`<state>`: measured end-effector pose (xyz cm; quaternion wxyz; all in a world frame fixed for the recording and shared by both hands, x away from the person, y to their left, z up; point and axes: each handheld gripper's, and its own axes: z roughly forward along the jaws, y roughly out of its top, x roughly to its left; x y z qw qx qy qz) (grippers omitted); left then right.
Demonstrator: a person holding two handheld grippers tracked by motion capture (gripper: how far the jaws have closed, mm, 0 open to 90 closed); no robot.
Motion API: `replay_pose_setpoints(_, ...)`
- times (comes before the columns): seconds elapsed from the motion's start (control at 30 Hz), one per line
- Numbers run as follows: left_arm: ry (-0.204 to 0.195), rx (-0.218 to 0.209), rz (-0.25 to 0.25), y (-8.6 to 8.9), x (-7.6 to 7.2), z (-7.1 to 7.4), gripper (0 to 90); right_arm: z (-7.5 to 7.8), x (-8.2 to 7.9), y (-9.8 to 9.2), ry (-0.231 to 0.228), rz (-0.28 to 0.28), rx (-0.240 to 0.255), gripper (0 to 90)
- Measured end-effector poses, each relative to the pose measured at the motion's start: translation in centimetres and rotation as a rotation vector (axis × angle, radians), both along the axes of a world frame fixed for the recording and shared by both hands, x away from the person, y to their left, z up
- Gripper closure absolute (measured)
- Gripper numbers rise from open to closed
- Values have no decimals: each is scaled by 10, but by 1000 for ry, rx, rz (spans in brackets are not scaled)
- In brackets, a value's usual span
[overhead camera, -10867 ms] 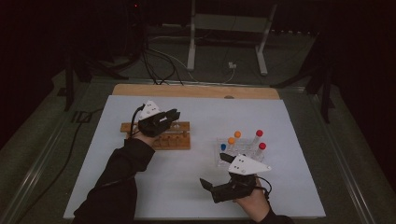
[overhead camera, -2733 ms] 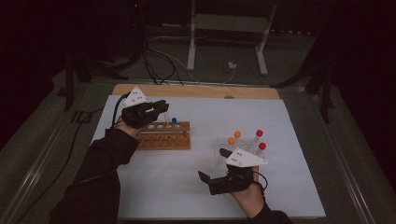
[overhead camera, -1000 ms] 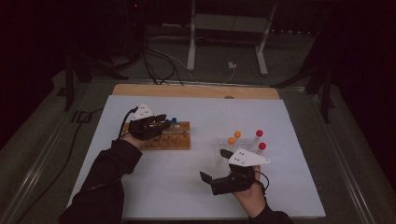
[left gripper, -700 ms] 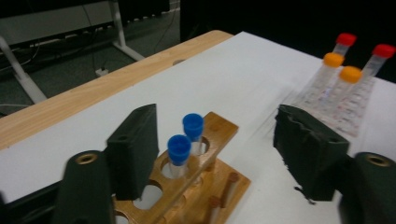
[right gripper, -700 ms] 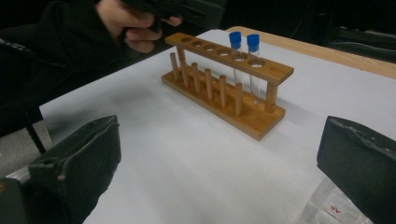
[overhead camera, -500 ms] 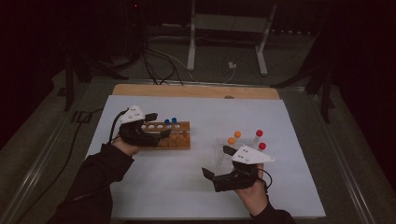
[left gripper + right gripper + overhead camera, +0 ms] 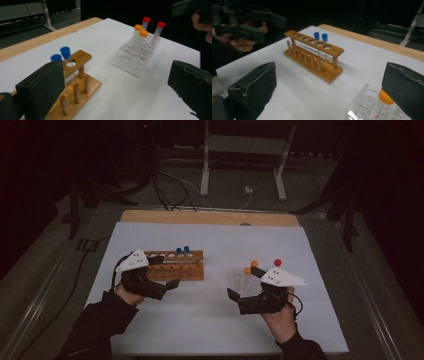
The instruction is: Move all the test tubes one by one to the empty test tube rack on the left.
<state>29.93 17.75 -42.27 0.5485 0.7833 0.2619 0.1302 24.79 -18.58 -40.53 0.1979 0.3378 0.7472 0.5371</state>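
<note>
**Jaws empty on both sides, second blue tube seated, next tube waits in the clear rack**

The jaws of the left gripper (image 7: 167, 287) stand wide apart with nothing between them; they have just been opening, and in the left gripper view the two black pads frame only bare white desk (image 7: 210, 310). The right gripper (image 7: 234, 301) is likewise released, its jaws spread and empty, held low at the near side of the clear plastic rack (image 7: 240, 281).

Just beyond the left gripper sits the wooden rack (image 7: 175, 266), with two blue-capped tubes (image 7: 182, 250) standing upright side by side in the holes at its right end; the other holes are empty. Off to the right, well apart from the wooden rack, the clear rack holds two orange-capped tubes (image 7: 250, 267) and red-capped tubes (image 7: 277, 262) behind them.

By my reading, a tube has been set down in the wooden rack and the placing step is done. The next move likely calls for the right gripper to rise over the clear rack, close on one cap-end tube without knocking its neighbours, and lift it straight up.
</note>
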Motion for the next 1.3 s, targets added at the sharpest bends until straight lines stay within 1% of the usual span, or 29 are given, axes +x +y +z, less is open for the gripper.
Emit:
replay_pose_setpoints(0.1, 0, -11, -4, 2, -8, -5, 17, -1, 2, -3, 2, -13, -4, 0)
replay_pose_setpoints(0.17, 6, -10, -14, 2, -12, -9, 17, -2, 4, -5, 3, -19, -5, 0)
replay_pose_setpoints(0.23, 7, -1, -22, 2, -16, -11, 14, -3, 6, -7, 3, -29, -11, 0)
replay_pose_setpoints(0.27, 9, -6, -29, 2, -19, -12, 14, -4, 7, -8, 5, -35, -13, 0)
replay_pose_setpoints(0.33, 7, -4, -33, 2, -23, -15, 14, -6, 9, -9, 13, -42, -22, 0)
replay_pose_setpoints(0.4, 13, -15, -42, 3, -27, -18, 14, -9, 11, -11, 11, -58, -36, 0)
replay_pose_setpoints(0.43, 13, -13, -40, 3, -29, -20, 14, -10, 12, -12, 23, -56, -32, 0)
replay_pose_setpoints(0.5, 21, -19, -42, 3, -31, -24, 14, -14, 14, -13, 28, -88, -49, 0)
replay_pose_setpoints(0.6, 24, -8, -37, 5, -33, -28, 14, -21, 16, -14, 49, -113, -67, 12)
replay_pose_setpoints(0.63, 27, -8, -35, 5, -34, -29, 14, -25, 17, -14, 54, -121, -83, 30)
replay_pose_setpoints(0.67, 23, -8, -35, 6, -34, -29, 14, -27, 18, -14, 55, -140, -93, 46)
replay_pose_setpoints(0.7, 24, -11, -35, 6, -35, -30, 14, -29, 18, -15, 61, -143, -97, 88)
replay_pose_setpoints(0.73, 27, -12, -38, 7, -35, -31, 14, -32, 20, -15, 72, -143, -103, 158)
replay_pose_setpoints(0.77, 25, -9, -34, 7, -35, -31, 14, -35, 20, -16, 80, -159, -104, 215)
replay_pose_setpoints(0.8, 27, -7, -33, 8, -35, -32, 14, -37, 21, -17, 92, -159, -105, 307)
replay_pose_setpoints(0.83, 27, -7, -34, 8, -35, -32, 14, -38, 22, -18, 106, -161, -115, 368)
replay_pose_setpoints(0.87, 26, -6, -32, 8, -35, -33, 14, -40, 23, -18, 108, -170, -123, 387)
replay_pose_setpoints(0.97, 31, 0, -38, 7, -35, -34, 14, -45, 28, -17, 137, -219, -178, 474)
replay_pose_setpoints(1.1, 32, 3, -42, 7, -35, -35, 14, -51, 36, -16, 159, -250, -223, 548)
replay_pose_setpoints(1.2, 33, 5, -45, 6, -35, -35, 14, -54, 41, -16, 173, -262, -221, 587)
replay_pose_setpoints(1.3, 36, 8, -46, 6, -35, -36, 14, -56, 45, -15, 174, -269, -236, 625)
